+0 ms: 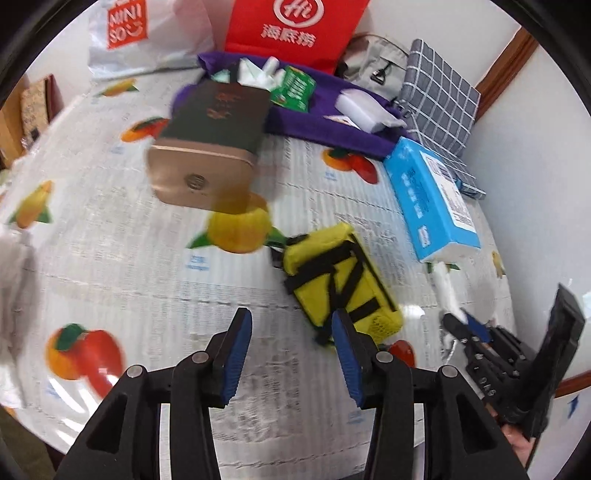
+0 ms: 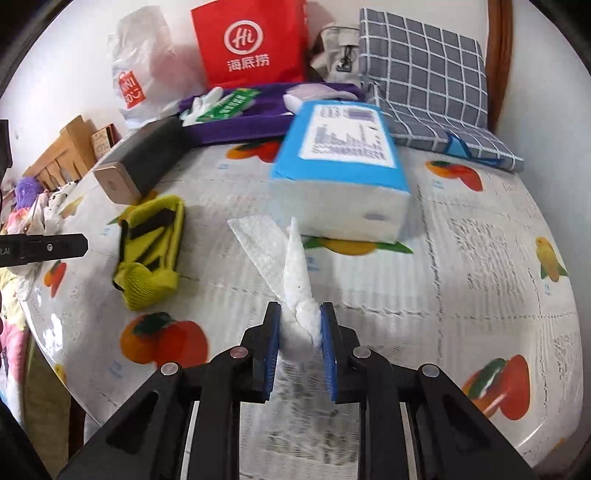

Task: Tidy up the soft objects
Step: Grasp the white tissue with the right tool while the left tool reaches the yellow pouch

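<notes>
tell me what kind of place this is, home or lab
Most likely a home dining corner: a round table under a fruit-print plastic cover, shopping bags (Miniso, red Haidilao) against the wall, a wooden chair, and a blue tissue pack on the table.

A fruit-print tablecloth (image 2: 461, 258) covers the table. At the back stand a red bag (image 2: 251, 44) and a white Miniso bag (image 1: 122, 33). A dark box with a gold end (image 1: 207, 147), blurred, perhaps lies tilted. A wooden chair (image 2: 70, 147) stands beside the table.
</notes>
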The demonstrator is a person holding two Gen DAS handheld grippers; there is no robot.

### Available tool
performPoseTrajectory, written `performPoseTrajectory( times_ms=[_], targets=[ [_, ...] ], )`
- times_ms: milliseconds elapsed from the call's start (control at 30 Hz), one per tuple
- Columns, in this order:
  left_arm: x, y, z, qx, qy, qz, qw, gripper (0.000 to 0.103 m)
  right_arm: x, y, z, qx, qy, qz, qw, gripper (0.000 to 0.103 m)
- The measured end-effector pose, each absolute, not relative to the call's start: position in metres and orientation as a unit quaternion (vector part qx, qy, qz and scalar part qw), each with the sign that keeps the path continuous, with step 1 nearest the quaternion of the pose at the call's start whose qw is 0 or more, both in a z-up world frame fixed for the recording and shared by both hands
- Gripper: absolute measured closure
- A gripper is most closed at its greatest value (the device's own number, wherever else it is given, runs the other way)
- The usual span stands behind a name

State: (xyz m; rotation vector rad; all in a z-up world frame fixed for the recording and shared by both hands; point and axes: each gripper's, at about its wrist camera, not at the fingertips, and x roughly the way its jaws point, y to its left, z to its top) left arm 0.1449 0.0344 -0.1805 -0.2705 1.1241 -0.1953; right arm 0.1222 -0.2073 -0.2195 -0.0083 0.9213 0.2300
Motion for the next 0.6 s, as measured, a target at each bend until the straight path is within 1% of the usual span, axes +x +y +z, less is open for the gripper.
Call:
performPoseTrajectory(
  times_ms=[100, 133, 167, 200, 333, 433, 500, 567, 600],
  targets=[
    [0.15, 0.025, -0.186, -0.138, 0.534, -0.101, 0.828, 0.06, 0.124, -0.214, -0.229, 0.009, 0.45, 0.113, 0.886, 0.081],
    [0.151, 0.022, -0.187, -0.136, 0.533, -0.1, 0.829, 0.059, 0.122, -0.216, -0.23, 0.012, 0.443, 0.115, 0.889, 0.081],
    [0.153, 0.019, -0.188, -0.135, 0.533, -0.1, 0.829, 0.055, 0.121, -0.216, -0.23, 0.013, 0.441, 0.116, 0.89, 0.081],
    [0.156, 0.017, -0.189, -0.135, 0.535, -0.1, 0.828, 0.053, 0.121, -0.216, -0.23, 0.014, 0.44, 0.117, 0.89, 0.081],
    [0.165, 0.013, -0.196, -0.168, 0.538, -0.111, 0.819, 0.05, 0.124, -0.22, -0.231, 0.031, 0.436, 0.128, 0.89, 0.081],
    [0.172, 0.008, -0.201, -0.178, 0.541, -0.103, 0.815, 0.043, 0.124, -0.222, -0.232, 0.035, 0.43, 0.133, 0.892, 0.081],
    [0.176, 0.003, -0.202, -0.174, 0.545, -0.095, 0.815, 0.041, 0.123, -0.221, -0.232, 0.031, 0.427, 0.133, 0.894, 0.081],
    [0.179, -0.001, -0.203, -0.174, 0.545, -0.091, 0.815, 0.035, 0.123, -0.22, -0.232, 0.027, 0.426, 0.133, 0.895, 0.081],
    [0.18, -0.004, -0.203, -0.174, 0.544, -0.092, 0.816, 0.033, 0.123, -0.22, -0.232, 0.026, 0.425, 0.134, 0.895, 0.081]
  ],
)
